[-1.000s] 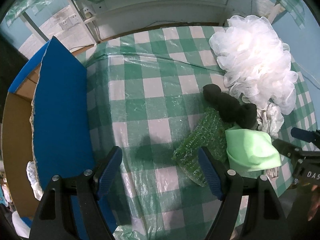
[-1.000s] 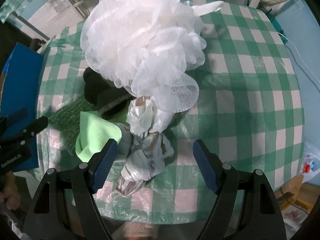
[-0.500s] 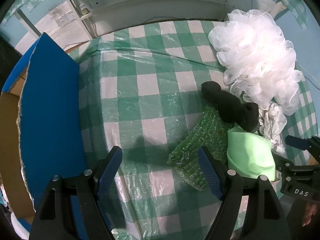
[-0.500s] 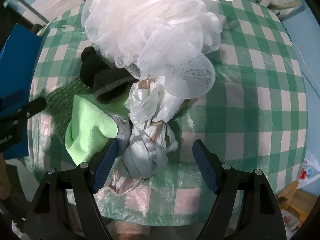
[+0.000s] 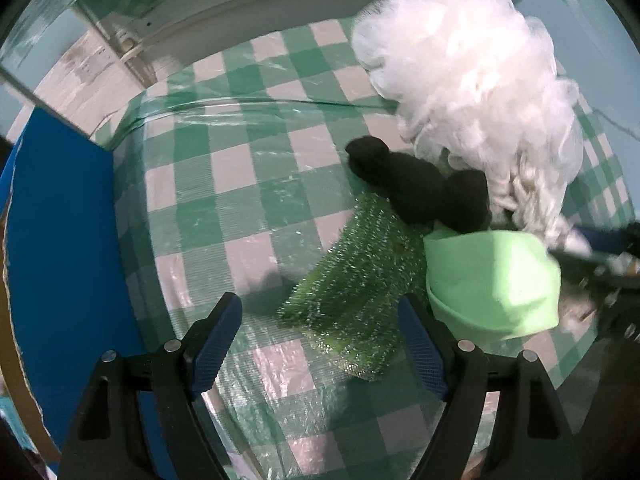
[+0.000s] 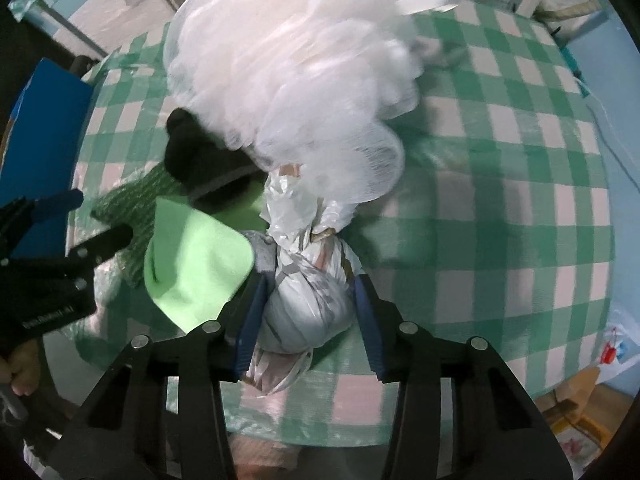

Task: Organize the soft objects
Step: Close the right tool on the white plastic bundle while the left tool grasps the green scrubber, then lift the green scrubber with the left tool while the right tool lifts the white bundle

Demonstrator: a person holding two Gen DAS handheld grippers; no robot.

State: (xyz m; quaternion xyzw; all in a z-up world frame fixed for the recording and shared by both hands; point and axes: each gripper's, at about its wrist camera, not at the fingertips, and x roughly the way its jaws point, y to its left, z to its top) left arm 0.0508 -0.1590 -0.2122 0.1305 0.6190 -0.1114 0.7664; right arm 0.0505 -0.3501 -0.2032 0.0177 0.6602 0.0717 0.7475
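— Green-and-white checked plastic tablecloth (image 5: pixel 256 184); what's leftmost?
— Blue cardboard box flap (image 5: pixel 60 240), then the left gripper (image 5: pixel 320 340), jaws opening, empty, beside the glittery green scrubber (image 5: pixel 352 280).
— And right?
— The right gripper (image 6: pixel 308 308) is closing on the knotted white plastic bag (image 6: pixel 308 300), pads touching.

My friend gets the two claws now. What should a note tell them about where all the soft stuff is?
Right claw: closing around the tied plastic bag bundle; pads at its sides.
Left claw: open, empty, above the sparkly green scrubber.
All piled on the checkered table: white mesh bath pouf, black sock, light green cloth overlapping the scrubber.
Blue cardboard box stands at the table's left.
Done: no pile item sorted yet.
Left: probably move every item into the box.
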